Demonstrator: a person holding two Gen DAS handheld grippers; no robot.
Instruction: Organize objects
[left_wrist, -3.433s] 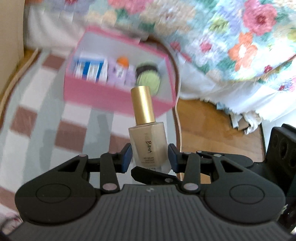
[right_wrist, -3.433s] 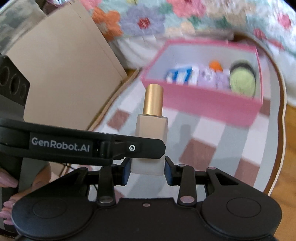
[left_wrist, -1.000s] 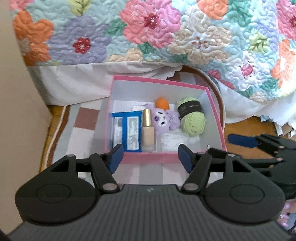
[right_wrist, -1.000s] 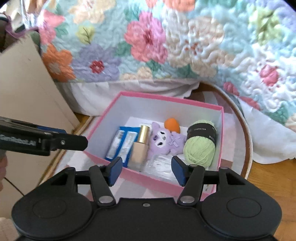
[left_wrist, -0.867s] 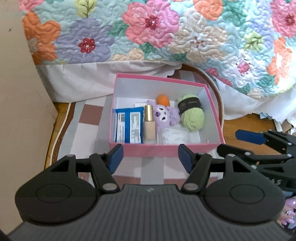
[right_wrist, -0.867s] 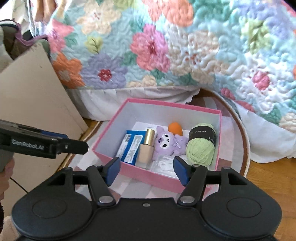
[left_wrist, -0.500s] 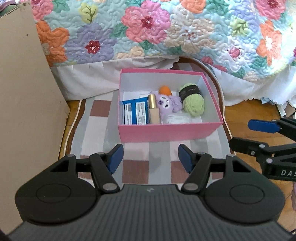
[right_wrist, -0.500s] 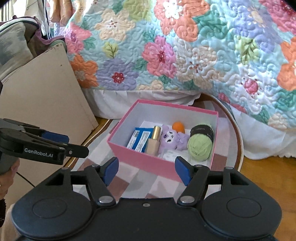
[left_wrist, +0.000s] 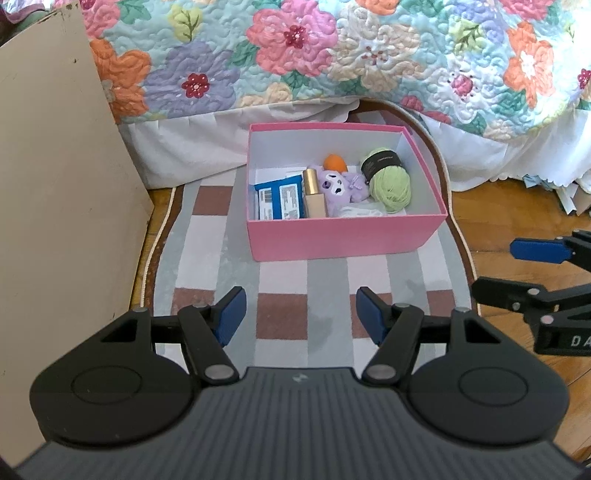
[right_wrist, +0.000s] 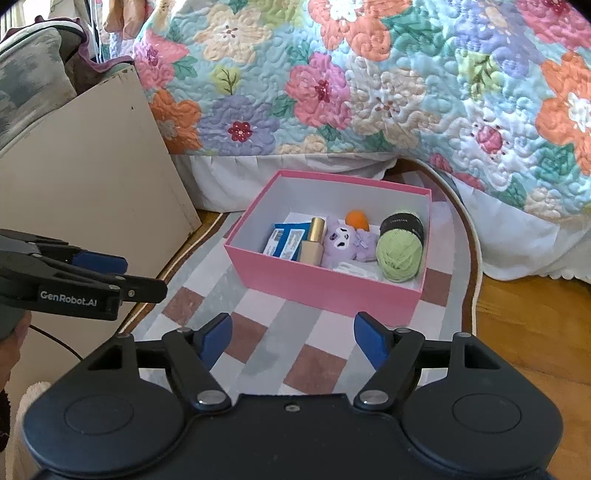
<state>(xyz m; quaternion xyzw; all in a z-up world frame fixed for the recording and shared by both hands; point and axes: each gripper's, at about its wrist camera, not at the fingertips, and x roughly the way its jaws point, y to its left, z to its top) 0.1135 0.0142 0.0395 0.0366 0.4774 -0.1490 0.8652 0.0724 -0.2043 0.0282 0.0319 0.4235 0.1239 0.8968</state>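
Note:
A pink box (left_wrist: 343, 238) (right_wrist: 325, 284) stands on a checked rug. In it lie a blue packet (left_wrist: 277, 197) (right_wrist: 287, 240), a beige foundation bottle with a gold cap (left_wrist: 314, 199) (right_wrist: 313, 242), a purple plush toy (left_wrist: 338, 186) (right_wrist: 345, 240), an orange ball (left_wrist: 334, 162) (right_wrist: 356, 218), a green yarn ball (left_wrist: 390, 184) (right_wrist: 400, 251) and a white item (left_wrist: 358, 212). My left gripper (left_wrist: 297, 319) is open and empty, well back from the box. My right gripper (right_wrist: 291, 338) is open and empty, also back from it.
A beige board (left_wrist: 55, 192) (right_wrist: 96, 177) leans at the left. A bed with a floral quilt (left_wrist: 332, 55) (right_wrist: 369, 81) rises behind the box. Wooden floor (left_wrist: 517, 214) lies right of the rug (left_wrist: 280, 280). Each gripper shows in the other's view (left_wrist: 535, 273) (right_wrist: 99, 277).
Both grippers have let go of the foundation bottle, which now lies in the box, and have drawn back from the box with open jaws.

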